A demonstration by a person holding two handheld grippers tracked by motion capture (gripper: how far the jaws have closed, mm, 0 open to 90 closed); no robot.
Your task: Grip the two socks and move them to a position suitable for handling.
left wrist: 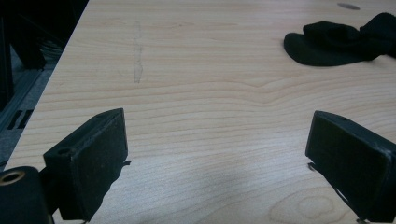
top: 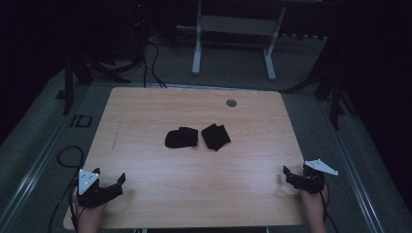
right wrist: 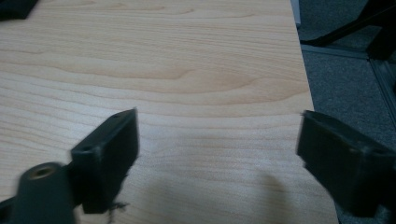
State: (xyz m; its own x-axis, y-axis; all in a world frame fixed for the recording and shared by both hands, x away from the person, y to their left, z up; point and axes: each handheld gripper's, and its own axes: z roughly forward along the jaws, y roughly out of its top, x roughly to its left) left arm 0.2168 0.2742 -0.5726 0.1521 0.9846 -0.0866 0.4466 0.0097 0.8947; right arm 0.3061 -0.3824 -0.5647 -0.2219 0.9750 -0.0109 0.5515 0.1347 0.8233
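Left gripper (top: 108, 183) is at the near left corner of the table (top: 145, 116), jaws spread wide with nothing between them. Right gripper (top: 293, 175) is at the near right edge, jaws likewise wide and empty. Two black socks (top: 197, 137) lie side by side (close together) well ahead of both grippers, between them, at mid-table.

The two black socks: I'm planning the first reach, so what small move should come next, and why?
Probably bring the left gripper forward toward the left sock. Both socks lie crumpled mid-table, the right sock beside it, and both grippers, the right gripper too, sit open at the near edge, holding nothing.
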